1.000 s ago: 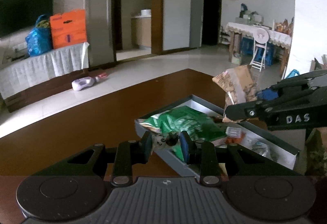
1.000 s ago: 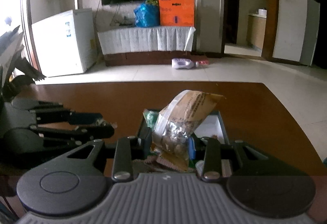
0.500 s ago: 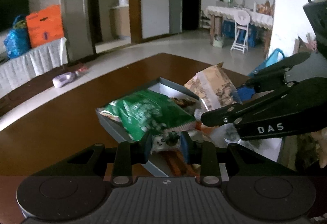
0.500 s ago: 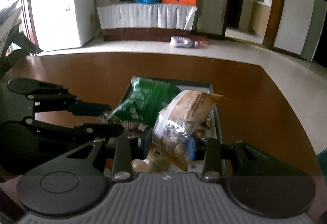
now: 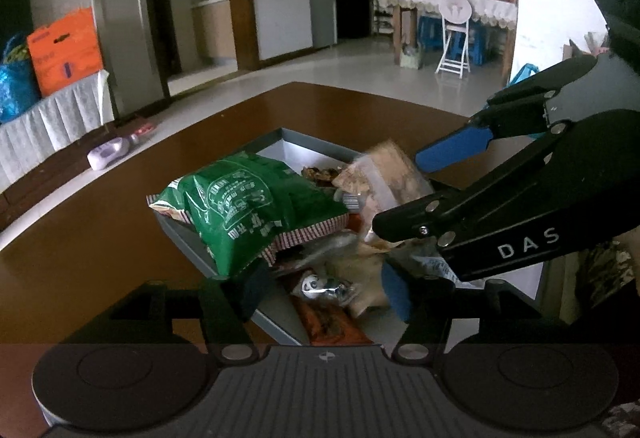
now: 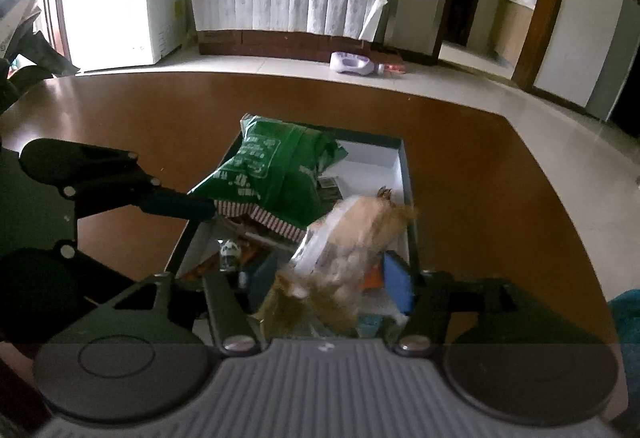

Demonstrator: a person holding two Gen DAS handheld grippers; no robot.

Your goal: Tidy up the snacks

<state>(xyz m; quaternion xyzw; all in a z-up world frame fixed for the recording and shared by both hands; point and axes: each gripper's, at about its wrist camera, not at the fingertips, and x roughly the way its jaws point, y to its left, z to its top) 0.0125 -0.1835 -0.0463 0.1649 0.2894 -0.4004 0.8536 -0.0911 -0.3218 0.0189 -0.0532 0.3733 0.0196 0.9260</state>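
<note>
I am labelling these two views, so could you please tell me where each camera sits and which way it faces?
Left wrist: on the left hand-held gripper, facing a grey box of snacks, with the right hand-held gripper entering from the right.
Right wrist: on the right hand-held gripper, facing the box, with the left hand-held gripper entering from the left.
Shared: green snack bag, tan snack bag, brown table.

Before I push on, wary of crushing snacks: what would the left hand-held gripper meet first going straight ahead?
Probably the small silver candy wrapper between its open fingers, inside the grey tray; depth is unclear.
</note>
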